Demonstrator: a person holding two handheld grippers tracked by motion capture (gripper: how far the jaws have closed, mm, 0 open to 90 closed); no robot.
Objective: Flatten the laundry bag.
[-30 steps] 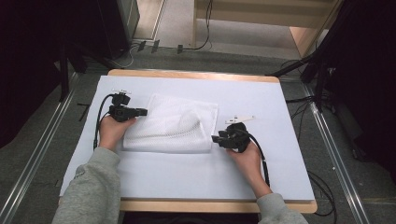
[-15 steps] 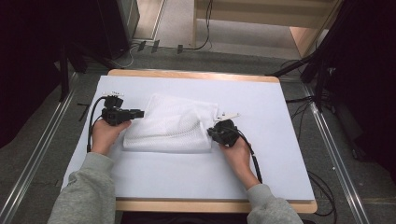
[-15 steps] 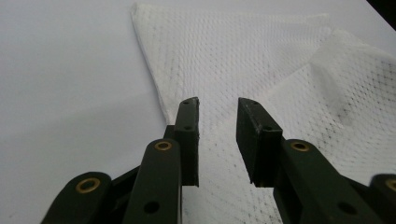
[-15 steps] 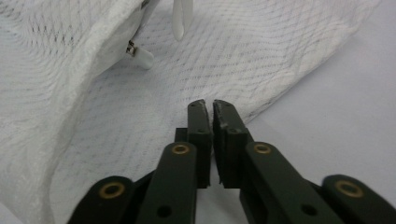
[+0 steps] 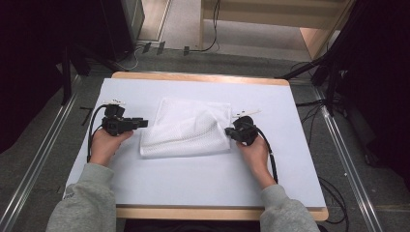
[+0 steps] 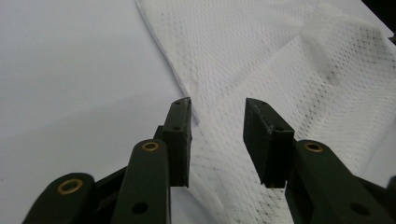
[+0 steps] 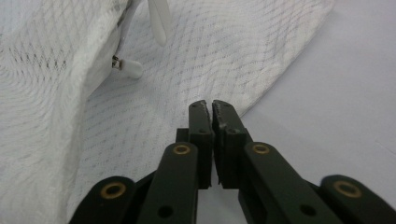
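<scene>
Lying near the middle of the white table (image 5: 193,179) is a folded white mesh bag (image 5: 186,128), one layer puffed up in a ridge; the left gripper (image 6: 217,126) stands at its left edge with jaws apart, the mesh showing in the gap between them; the right gripper (image 7: 212,116) sits at the bag's right edge, jaws pressed together, though whether any cloth is pinched between them cannot be told; a white zip pull (image 7: 128,67) lies just ahead.

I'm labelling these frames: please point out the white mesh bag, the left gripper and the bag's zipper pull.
white mesh bag (image 5: 186,130), high view, middle of the mesh.
left gripper (image 6: 217,137), left gripper view, gap between its open jaws.
zipper pull (image 7: 130,68), right gripper view, white tab end.
</scene>
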